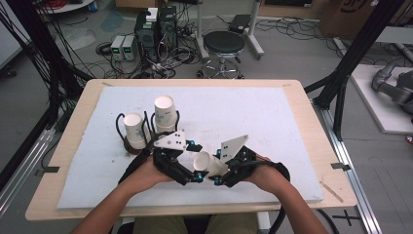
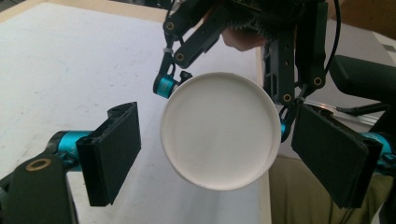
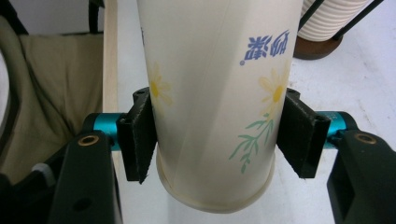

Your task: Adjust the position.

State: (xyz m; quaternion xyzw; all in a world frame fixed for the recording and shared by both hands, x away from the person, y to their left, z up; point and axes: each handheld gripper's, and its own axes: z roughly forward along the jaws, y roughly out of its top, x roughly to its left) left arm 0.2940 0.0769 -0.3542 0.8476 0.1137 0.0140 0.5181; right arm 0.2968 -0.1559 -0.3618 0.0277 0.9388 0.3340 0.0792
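A paper cup (image 1: 208, 164) with a flower print lies sideways over the front of the white mat (image 1: 258, 117). My right gripper (image 1: 217, 179) is shut on it; in the right gripper view both pads (image 3: 136, 140) press the cup's (image 3: 210, 93) sides near its narrow end. My left gripper (image 1: 196, 175) is open at the cup's other end. In the left gripper view that round white end (image 2: 219, 135) sits between the spread pads (image 2: 114, 154), with a gap on the left one. Two stacks of upturned cups (image 1: 135, 129) (image 1: 164, 113) stand in wire holders at the mat's left.
The mat covers a wooden table (image 1: 314, 131) whose front edge is close to my hands. One cup stack (image 3: 327, 18) on its brown base stands close beyond the held cup. A stool (image 1: 224, 44) and computer boxes (image 1: 156, 29) are on the floor behind the table.
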